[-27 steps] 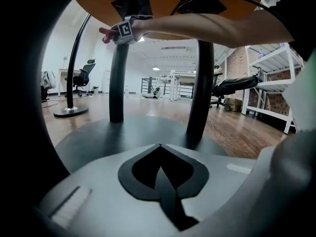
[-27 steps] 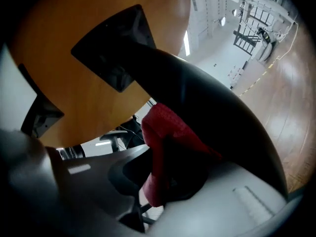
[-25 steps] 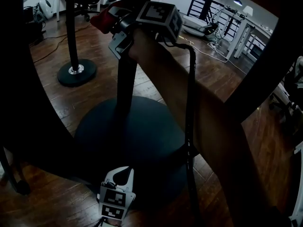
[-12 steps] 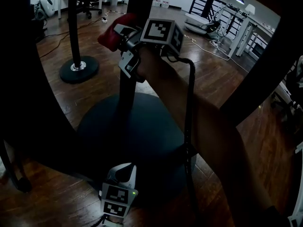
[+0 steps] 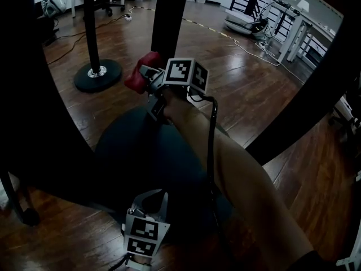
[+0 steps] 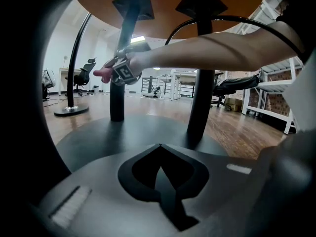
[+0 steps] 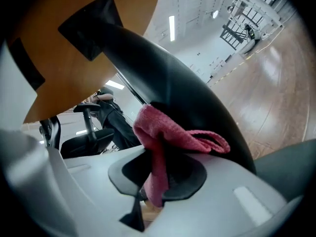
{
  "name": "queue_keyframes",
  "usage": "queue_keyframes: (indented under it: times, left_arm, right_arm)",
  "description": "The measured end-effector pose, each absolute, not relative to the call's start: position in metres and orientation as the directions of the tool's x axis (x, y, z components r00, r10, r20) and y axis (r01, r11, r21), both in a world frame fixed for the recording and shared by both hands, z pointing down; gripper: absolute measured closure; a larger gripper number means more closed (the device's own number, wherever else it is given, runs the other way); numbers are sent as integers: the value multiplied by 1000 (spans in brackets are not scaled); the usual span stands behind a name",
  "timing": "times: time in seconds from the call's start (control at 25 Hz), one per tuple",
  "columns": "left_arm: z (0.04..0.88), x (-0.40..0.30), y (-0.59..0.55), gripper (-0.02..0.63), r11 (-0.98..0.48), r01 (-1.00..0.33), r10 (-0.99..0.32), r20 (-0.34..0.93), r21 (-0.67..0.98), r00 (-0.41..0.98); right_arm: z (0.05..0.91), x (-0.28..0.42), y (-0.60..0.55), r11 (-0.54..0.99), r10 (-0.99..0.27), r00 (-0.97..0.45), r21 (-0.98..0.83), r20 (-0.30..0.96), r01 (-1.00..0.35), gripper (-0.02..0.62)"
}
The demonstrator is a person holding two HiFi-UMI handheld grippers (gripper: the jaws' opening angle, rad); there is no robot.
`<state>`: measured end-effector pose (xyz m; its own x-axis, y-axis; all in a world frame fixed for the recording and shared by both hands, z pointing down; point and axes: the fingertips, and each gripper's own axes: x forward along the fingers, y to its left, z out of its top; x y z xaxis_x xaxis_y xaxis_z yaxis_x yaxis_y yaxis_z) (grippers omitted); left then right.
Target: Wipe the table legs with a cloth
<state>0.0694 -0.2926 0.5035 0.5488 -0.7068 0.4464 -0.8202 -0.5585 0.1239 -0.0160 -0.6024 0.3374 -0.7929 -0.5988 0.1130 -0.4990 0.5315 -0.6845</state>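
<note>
Cloth (image 5: pixel 141 77), red and bunched, sits against the near side of the black table leg (image 5: pixel 168 21) in the head view, low on the column and above the round dark base (image 5: pixel 130 157). The right gripper (image 5: pixel 148 79) grasps it, with the person's bare forearm (image 5: pixel 237 174) reaching in from the near right. The left gripper (image 5: pixel 151 205) is low at the near edge of the base, apart from the leg. A pole stand (image 5: pixel 93 33) stands far left on the wooden floor (image 5: pixel 248 89).

In the left gripper view, that tool's jaws are pressed together with nothing between them. They point across the base toward two black legs. The right gripper, with the cloth at its tip, is at the left one, under the orange table underside (image 6: pixel 163 14).

In the right gripper view, the jaws are clenched on the cloth. One fold hangs down through the gap, and another loops out to the right, touching the leg's curved surface.
</note>
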Motion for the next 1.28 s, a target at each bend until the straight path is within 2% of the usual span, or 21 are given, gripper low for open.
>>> queue_keyframes:
  times: [0.44,0.6,0.72,0.92,1.12,1.28]
  left_arm:
    - [509,68,-292,612,-555,-823,-701,463,124,543]
    - [515,70,-291,612,-561,-820,-693,476,116,542]
    - [519,71,-289,612,-565,-818,-686,488,109,539]
    - [519,76,-283,612,-581,-809,-671,513,86,536]
    - [513,83,-269,612,-601,-797,-657,530,63,536]
    - [510,90,-250,612,-637,-770,-632,547,37,549]
  right_arm:
    - [483,32,-586,381,-579,-726,-664,371,-643,548]
    - [530,57,-567,353,-517,-684,-600,514,-718,549]
    - [552,68,-539,431,-446,-658,-498,607,-752,549]
    - [555,81,-482,587,-351,-647,-380,677,-715,549]
    - [563,110,-402,778,-238,-506,-149,829,-610,551]
    - [565,131,-339,847,-182,-439,-87,880,-525,551]
